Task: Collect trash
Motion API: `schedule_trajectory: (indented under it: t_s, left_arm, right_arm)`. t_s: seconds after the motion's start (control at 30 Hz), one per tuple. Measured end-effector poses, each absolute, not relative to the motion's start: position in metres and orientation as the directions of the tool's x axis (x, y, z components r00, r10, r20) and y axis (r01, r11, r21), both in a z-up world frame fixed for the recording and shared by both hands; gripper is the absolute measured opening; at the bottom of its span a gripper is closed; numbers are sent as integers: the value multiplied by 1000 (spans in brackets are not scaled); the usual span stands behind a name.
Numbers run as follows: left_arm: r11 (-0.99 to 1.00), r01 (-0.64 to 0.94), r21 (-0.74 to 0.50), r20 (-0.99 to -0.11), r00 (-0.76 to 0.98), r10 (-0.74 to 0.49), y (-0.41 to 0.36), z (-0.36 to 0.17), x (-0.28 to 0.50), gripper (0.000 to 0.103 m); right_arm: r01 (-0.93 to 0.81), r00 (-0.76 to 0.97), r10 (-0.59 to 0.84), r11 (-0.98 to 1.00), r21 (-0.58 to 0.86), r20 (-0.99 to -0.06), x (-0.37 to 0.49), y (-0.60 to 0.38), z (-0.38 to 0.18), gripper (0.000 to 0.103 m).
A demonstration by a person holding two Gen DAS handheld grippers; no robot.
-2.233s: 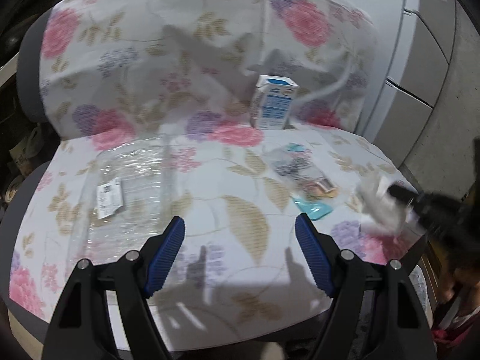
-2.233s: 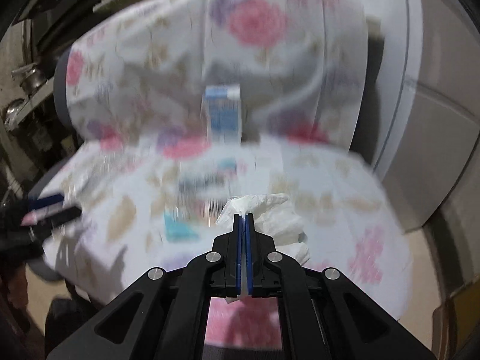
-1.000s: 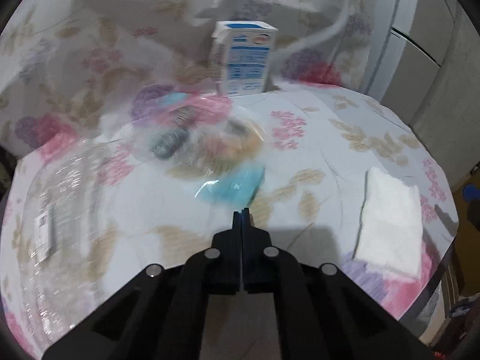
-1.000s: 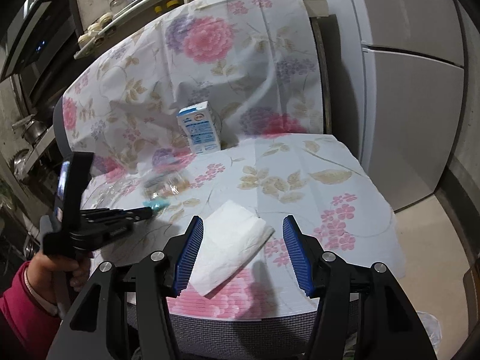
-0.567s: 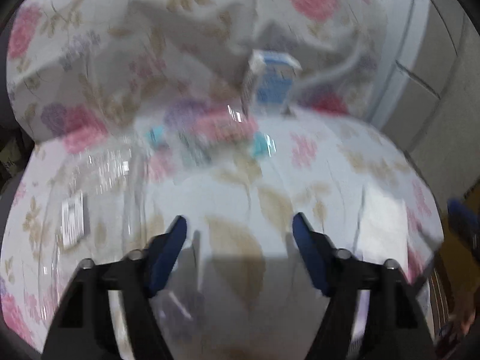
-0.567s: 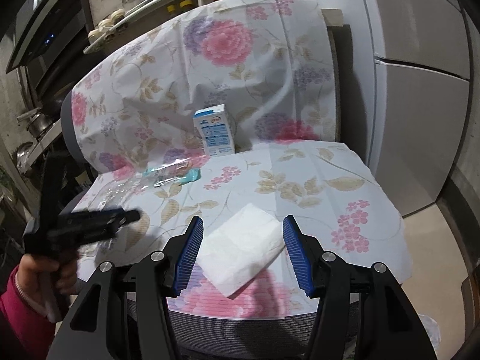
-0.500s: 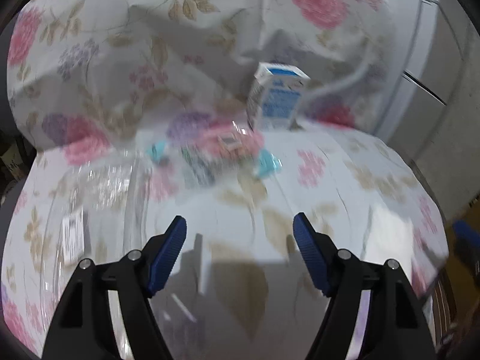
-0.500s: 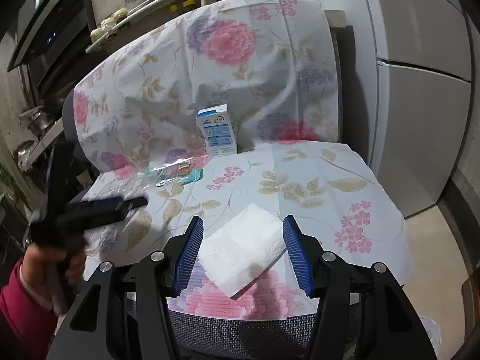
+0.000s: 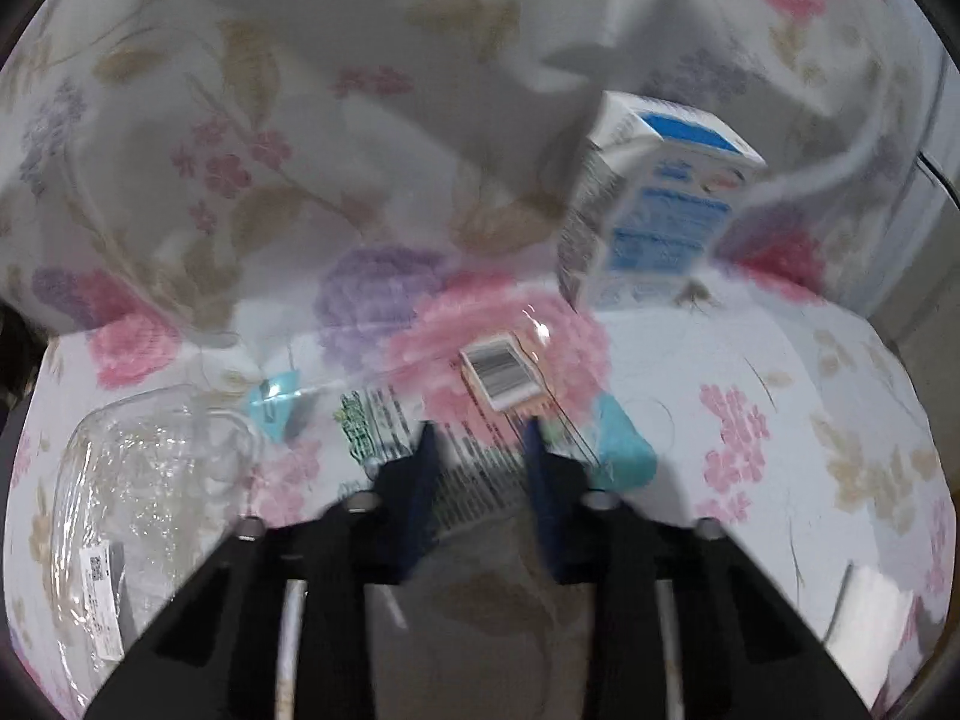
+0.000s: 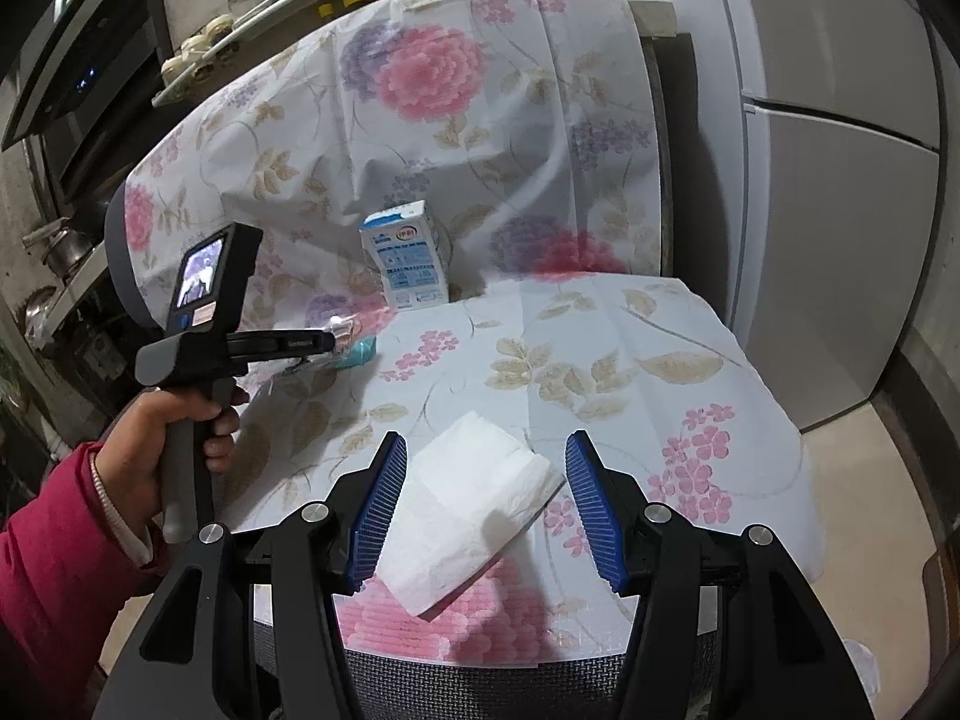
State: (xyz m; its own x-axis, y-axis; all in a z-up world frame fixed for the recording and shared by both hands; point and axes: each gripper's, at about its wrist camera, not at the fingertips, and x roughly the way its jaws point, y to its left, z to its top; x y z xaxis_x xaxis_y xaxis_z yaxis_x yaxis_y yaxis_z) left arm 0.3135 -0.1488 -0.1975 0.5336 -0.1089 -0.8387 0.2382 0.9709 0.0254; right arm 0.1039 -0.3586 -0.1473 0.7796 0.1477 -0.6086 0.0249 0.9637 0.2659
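The left wrist view is blurring, so the print on the clear wrapper (image 9: 480,420) is hard to read; only a barcode label is showing plainly. A flattened clear plastic tray (image 9: 144,498) is lying at the left of the seat, partly cut off by the picture's edge. A milk carton (image 10: 407,264) is standing upright at the back, against the flowered cloth (image 10: 630,360). A fridge (image 10: 840,180) is standing beside the chair. The left gripper (image 9: 477,459) is reaching over the wrapper with its fingers a narrow gap apart, the wrapper lying between them; contact is unclear. The right gripper (image 10: 486,501) is hanging wide apart, empty, above a white napkin (image 10: 468,510) near the seat's front edge.
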Motion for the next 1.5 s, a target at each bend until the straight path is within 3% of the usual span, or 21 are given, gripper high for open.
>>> schedule_trajectory:
  t_s: [0.07,0.2,0.33,0.4,0.57,0.63,0.8,0.9,1.27,1.3,1.37,1.43,1.5]
  left_arm:
    - [956,289,-52,-864,467,-188,-148,-198,309,3]
    - [931,359,-58,-877,427,-220,-150,-197,283,3]
    - [935,325,-141,-863,423,-277,-129,-187,259,3]
    - [942,315,-116,-845,467,-260,-121,-177,248,6]
    - [961,274,-38,-762,614,-205,-89,-142,221,38]
    - [970,241,-5,-731,661,-168,-75,-133,215,47]
    - [984,175,16,-717,688,-111,-40,-123,220,47]
    - [989,148,25,-715,694,-86,-24,-122,223,47]
    - [989,129,-65,-723,677,-136,6,-135,231,47]
    - [989,129,-67,-725,675,-137,6,-137,232,47]
    - [989,129,-71,-728,672,-140,7,-139,231,47]
    - [988,128,-84,-731,667,-148,9,-140,231,47]
    - [988,127,-86,-730,667,-150,9,-139,227,47]
  right_arm:
    - [27,778,150,962,271,-610,103,-359,-148,57]
    - [26,779,154,961,276,-608,100,-357,-145,57]
    - [2,779,165,964,266,-605,99,-350,-138,58]
    - [-17,776,176,966,260,-606,106,-343,-134,59]
    - [-104,760,237,964,246,-605,141,-312,-122,62]
    - [-123,755,248,963,241,-607,156,-298,-122,62]
    - [-151,723,268,961,233,-637,211,-258,-138,61]
    - [-143,680,273,960,242,-681,246,-244,-153,49]
    - [-55,562,304,942,332,-769,303,-245,-204,52]
    - [-54,567,303,942,332,-766,302,-246,-205,48]
    - [-40,575,315,933,358,-755,300,-252,-205,29]
    - [-34,567,394,889,457,-724,299,-260,-206,4]
    - [-57,555,466,848,527,-689,295,-262,-204,3]
